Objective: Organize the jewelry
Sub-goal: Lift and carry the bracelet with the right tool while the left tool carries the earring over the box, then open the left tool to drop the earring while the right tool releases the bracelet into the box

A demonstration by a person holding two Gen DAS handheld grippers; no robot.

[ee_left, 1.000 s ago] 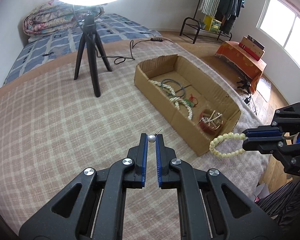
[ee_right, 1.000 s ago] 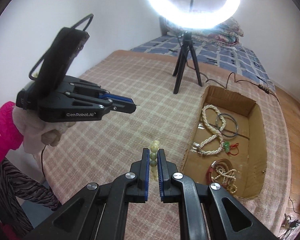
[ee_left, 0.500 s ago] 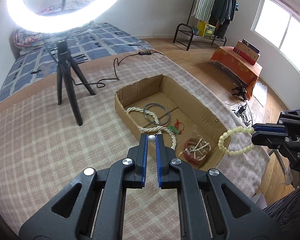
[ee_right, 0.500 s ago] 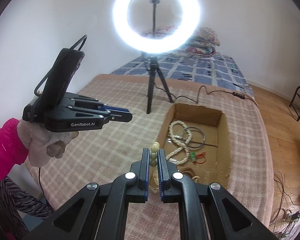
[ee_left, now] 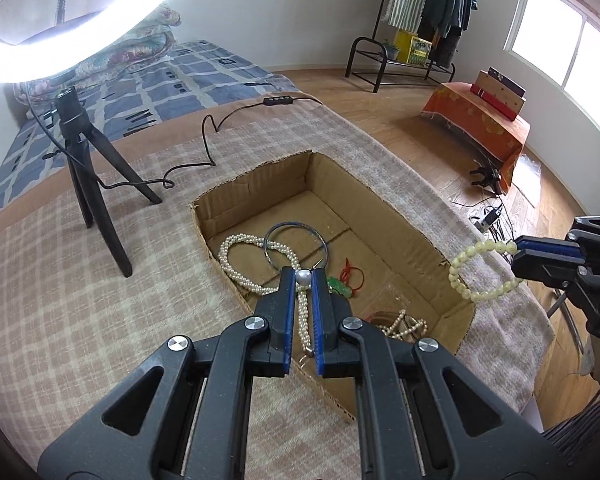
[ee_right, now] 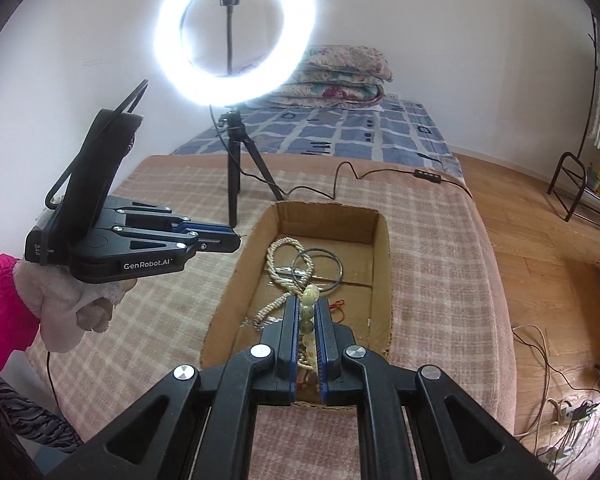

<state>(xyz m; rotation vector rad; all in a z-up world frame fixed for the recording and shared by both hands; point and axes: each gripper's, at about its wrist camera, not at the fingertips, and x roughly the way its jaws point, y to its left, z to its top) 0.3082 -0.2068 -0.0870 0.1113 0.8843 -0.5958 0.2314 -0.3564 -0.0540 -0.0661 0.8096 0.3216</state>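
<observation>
Cardboard box (ee_left: 388, 196) now sits under both tools, left (ee_left: 302, 277) gripping pearl earring (ee_left: 303, 277), right (ee_right: 309, 304) gripping bead bracelet (ee_left: 480, 270).

Your left wrist camera looks along its claw (ee_left: 302, 280), down into the cardboard box (ee_left: 396, 216) from close above, facing the window side. Your right wrist camera looks lengthwise over the same box (ee_right: 382, 264) toward the ring light (ee_right: 236, 32). Both views share box, tripod and bed.
</observation>
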